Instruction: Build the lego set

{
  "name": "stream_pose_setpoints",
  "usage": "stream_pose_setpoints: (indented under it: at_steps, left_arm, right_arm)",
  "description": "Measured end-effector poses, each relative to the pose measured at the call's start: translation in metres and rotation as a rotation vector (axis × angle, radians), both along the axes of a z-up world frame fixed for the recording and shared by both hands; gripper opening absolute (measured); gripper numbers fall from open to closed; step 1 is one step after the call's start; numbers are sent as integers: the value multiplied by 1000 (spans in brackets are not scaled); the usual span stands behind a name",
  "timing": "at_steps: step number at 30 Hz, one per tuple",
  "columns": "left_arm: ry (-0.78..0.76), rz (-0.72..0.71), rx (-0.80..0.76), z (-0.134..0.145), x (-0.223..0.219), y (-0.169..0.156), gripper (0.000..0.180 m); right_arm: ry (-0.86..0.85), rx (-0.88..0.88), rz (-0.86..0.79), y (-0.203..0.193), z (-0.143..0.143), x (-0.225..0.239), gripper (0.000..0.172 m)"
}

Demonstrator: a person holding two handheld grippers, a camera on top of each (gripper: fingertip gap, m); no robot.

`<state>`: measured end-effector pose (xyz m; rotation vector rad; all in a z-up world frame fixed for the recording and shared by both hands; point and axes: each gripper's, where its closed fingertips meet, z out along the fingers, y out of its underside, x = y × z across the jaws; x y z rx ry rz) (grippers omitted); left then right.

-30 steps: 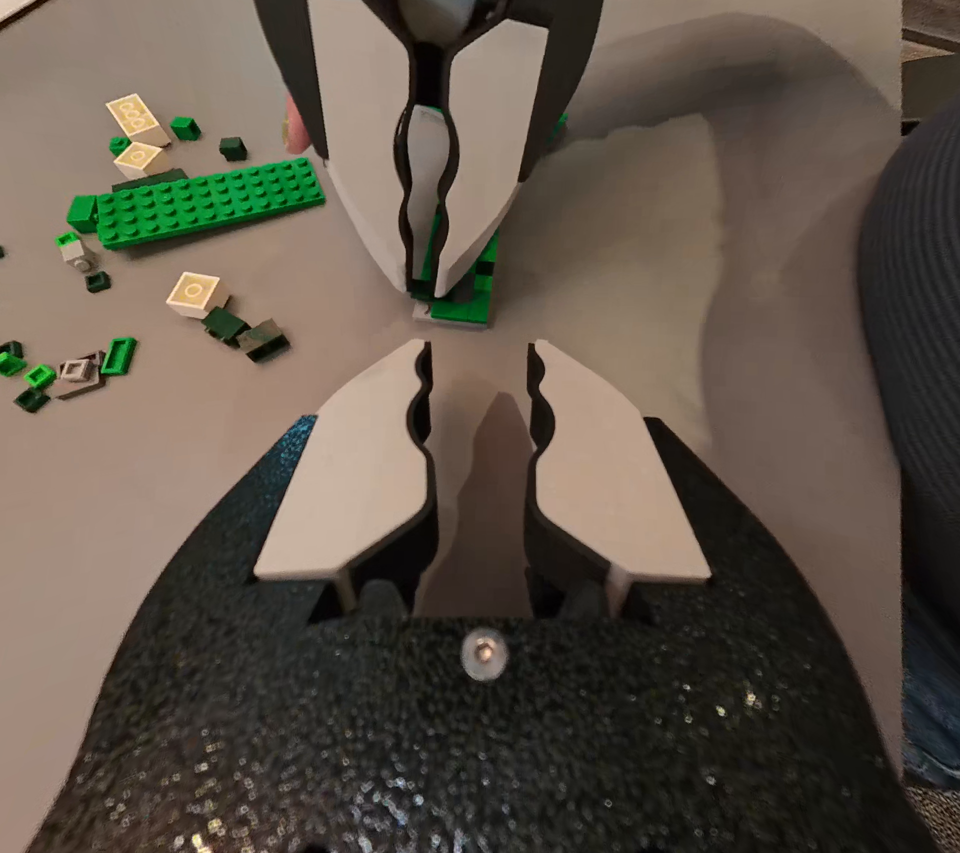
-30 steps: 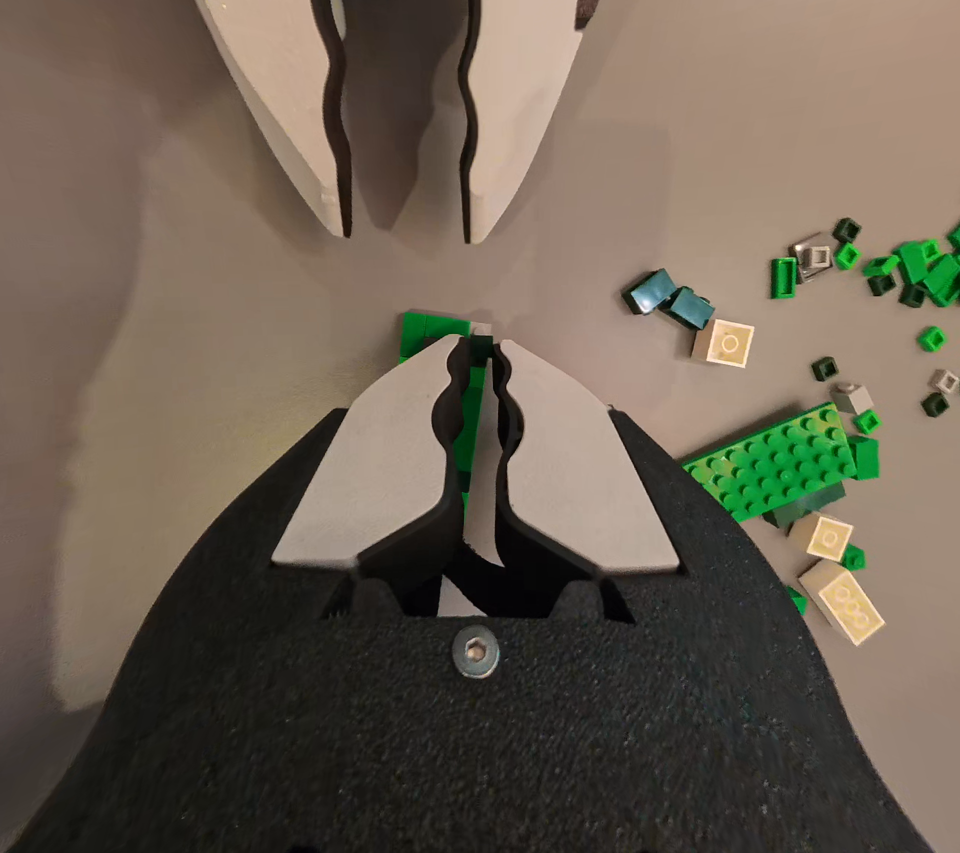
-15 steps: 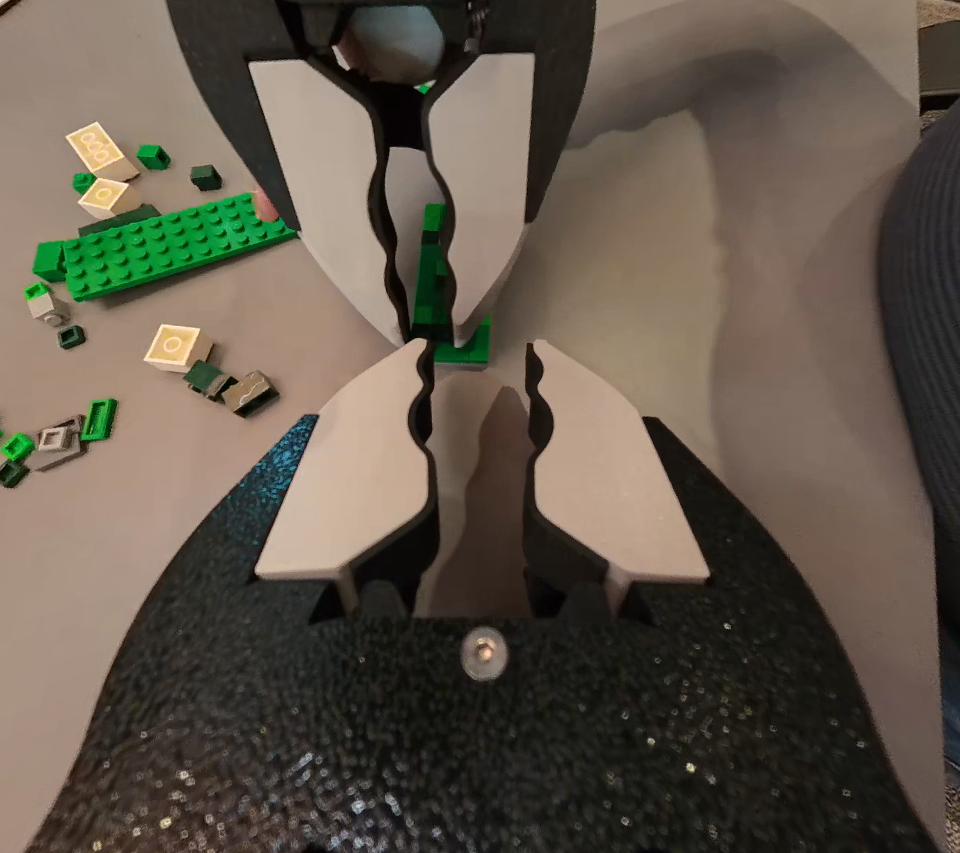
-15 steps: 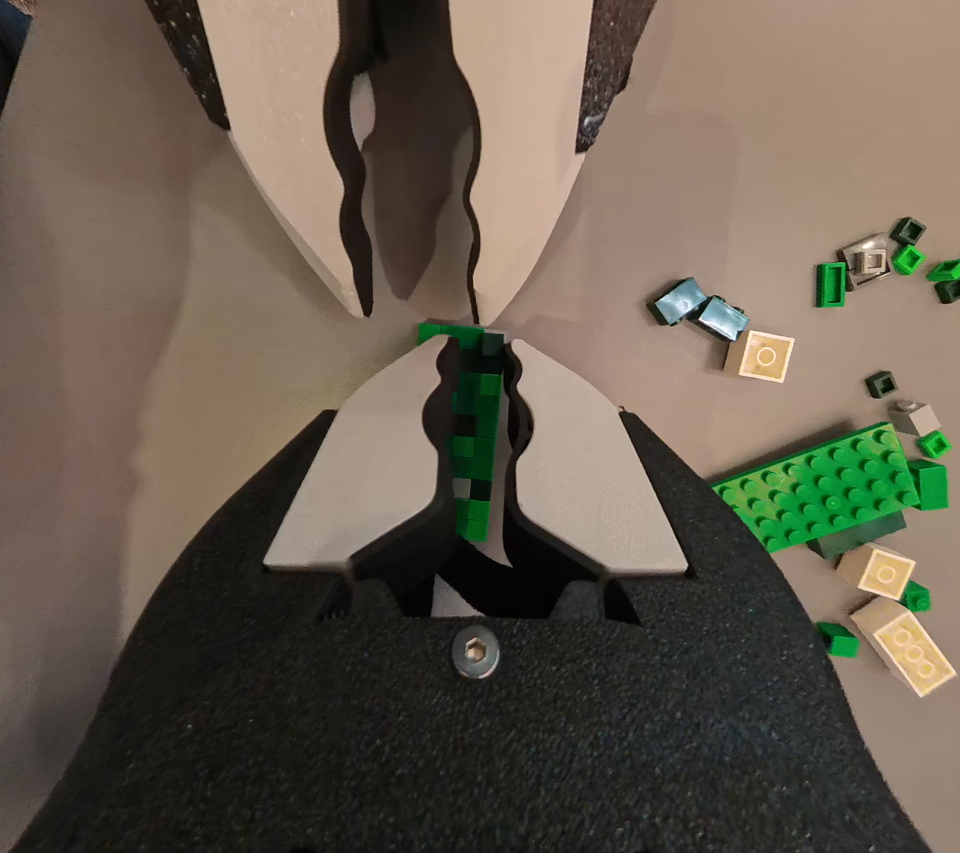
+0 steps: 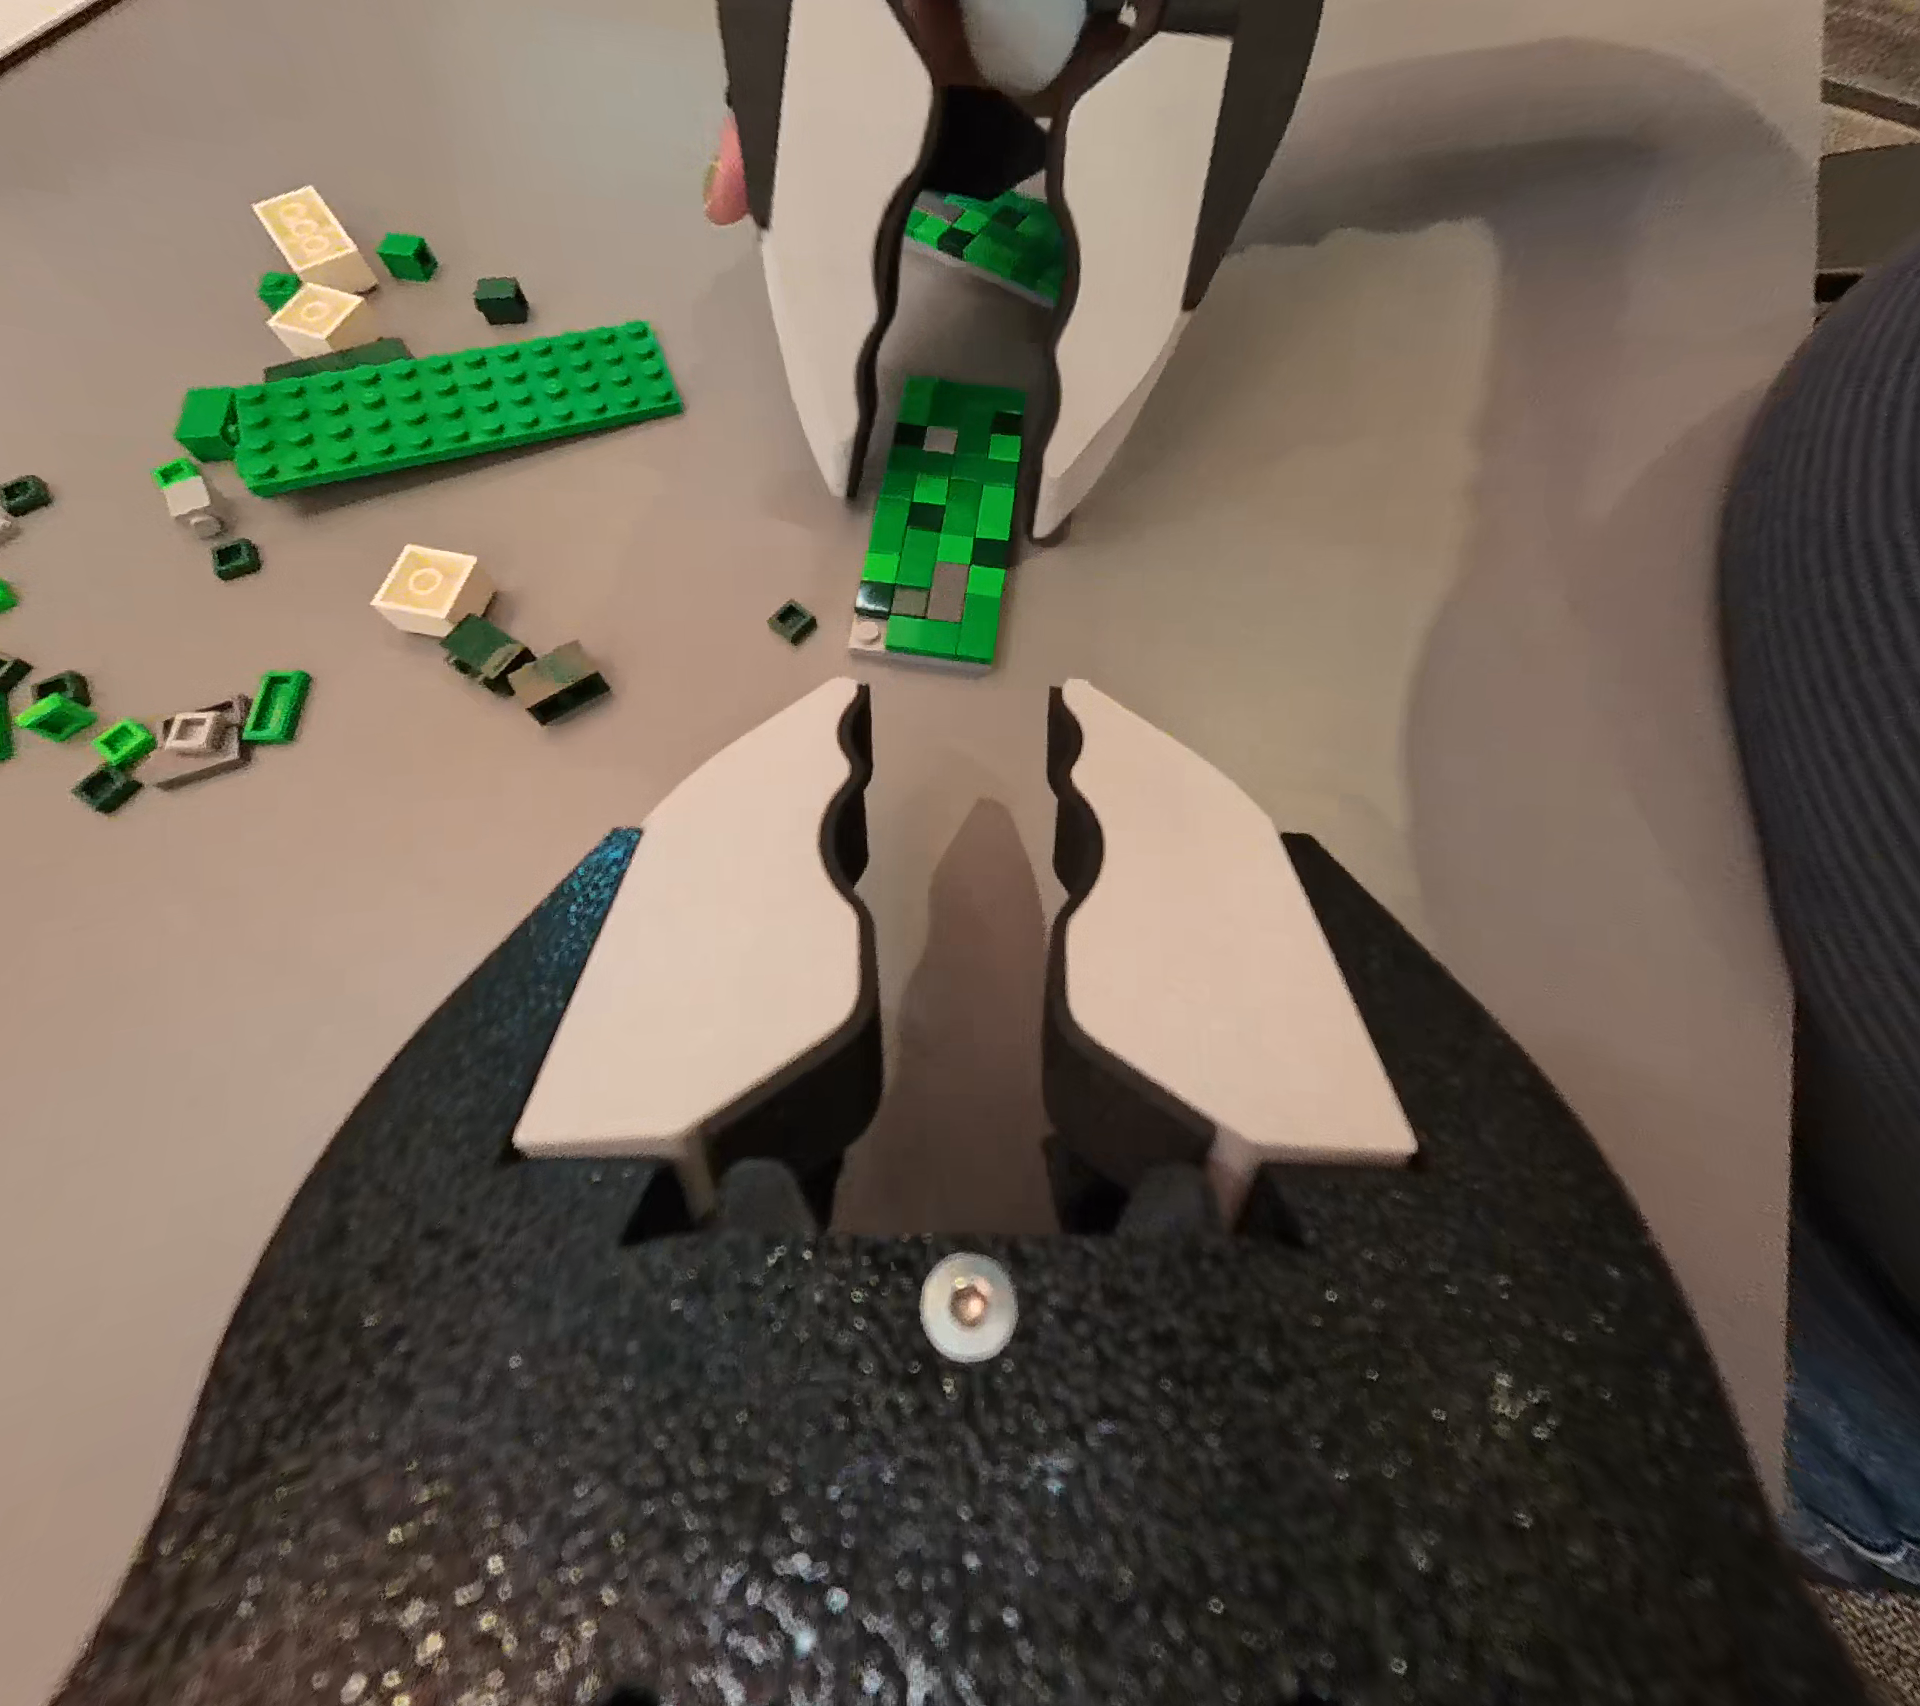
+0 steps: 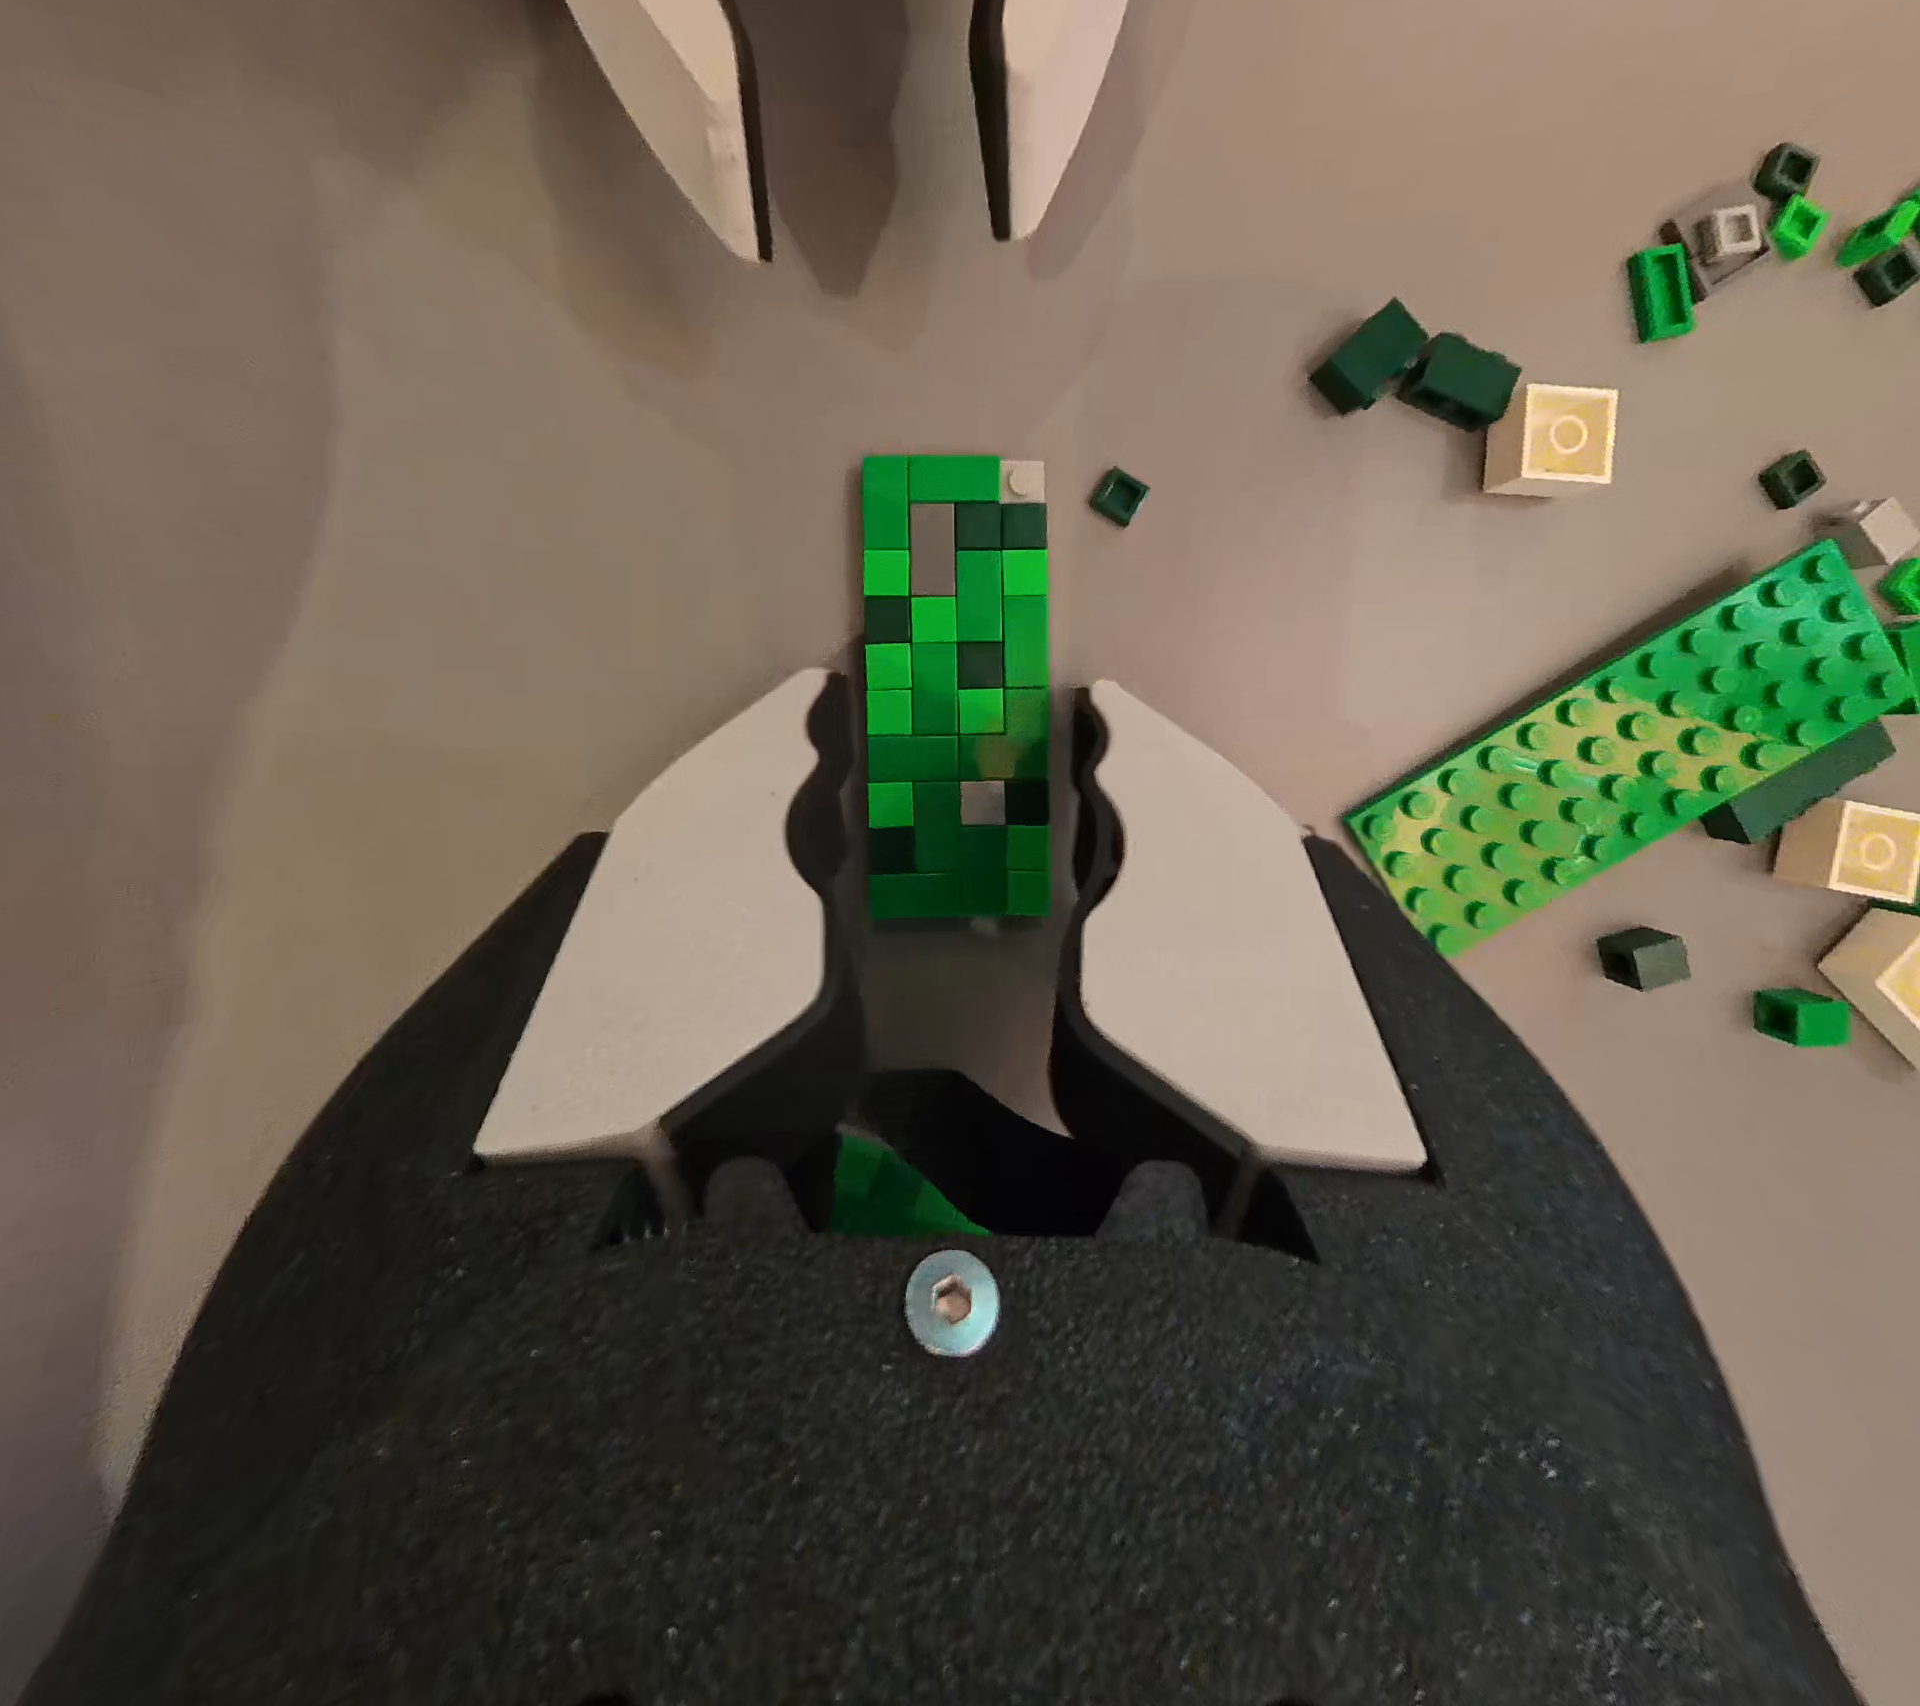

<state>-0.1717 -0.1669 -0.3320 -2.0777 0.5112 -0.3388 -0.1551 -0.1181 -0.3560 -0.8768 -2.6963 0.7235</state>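
Green tiled plate [image 6: 954, 680] between open right claw [image 6: 954, 700]

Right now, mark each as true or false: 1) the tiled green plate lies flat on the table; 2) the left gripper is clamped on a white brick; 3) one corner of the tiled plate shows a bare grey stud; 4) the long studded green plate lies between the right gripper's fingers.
1) True: the tiled green plate lies flat on the table.
2) False: the left gripper is open and holds nothing.
3) True: the bare grey stud.
4) False: the long studded green plate lies off to the side; the tiled plate lies between the open fingers of the right gripper.
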Motion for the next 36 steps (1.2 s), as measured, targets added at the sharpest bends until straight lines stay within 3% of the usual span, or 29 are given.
stream_pose_setpoints:
  at_steps: [1, 4, 7, 10, 14, 16, 21, 23, 25, 27, 29, 31, 34, 36]
  left_arm:
    - [-8, 3, 3, 1, 0, 0, 32]
    - [-36, 31, 9, 4, -2, 3, 31]
    - [-97, 154, -30, 2, -11, 9, 28]
    - [-310, 282, -29, 6, -15, 16, 30]
    - [-691, 375, 133, 36, -17, 28, 35]
    - [-807, 405, 193, 47, -23, 33, 36]
    - [-973, 349, 229, 61, -25, 37, 10]
    - [-975, 248, 185, 63, -20, 32, 6]
    - [-952, 162, 107, 62, -14, 27, 6]
    - [-896, 94, 40, 61, -8, 21, 6]
    - [-845, 73, 22, 62, -7, 21, 6]
    - [-847, 42, 15, 67, -5, 19, 6]
    - [-904, 103, 66, 72, -12, 22, 13]
    - [-989, 132, 60, 70, -13, 23, 43]
  right_arm:
    - [-7, -2, 0, 0, 0, 1, 33]
    - [8, 6, -7, 0, 0, -2, 33]
    - [84, 9, -35, 4, 8, -7, 32]
    - [212, -2, -143, 11, 29, -21, 32]
    - [381, -79, -259, 5, 62, -33, 32]
    - [446, -85, -268, -1, 73, -34, 32]
    - [535, -44, -245, -7, 84, -34, 32]
    - [512, -141, -238, -9, 92, -30, 37]
    - [367, -290, -255, -9, 90, -23, 51]
    - [140, -491, -227, -20, 87, -10, 49]
    - [-25, -661, -218, -29, 88, -1, 36]
    - [-50, -716, -236, -30, 86, -2, 10]
    - [-11, -810, -289, -32, 93, -8, 6]
    - [16, -882, -320, -35, 99, -11, 6]
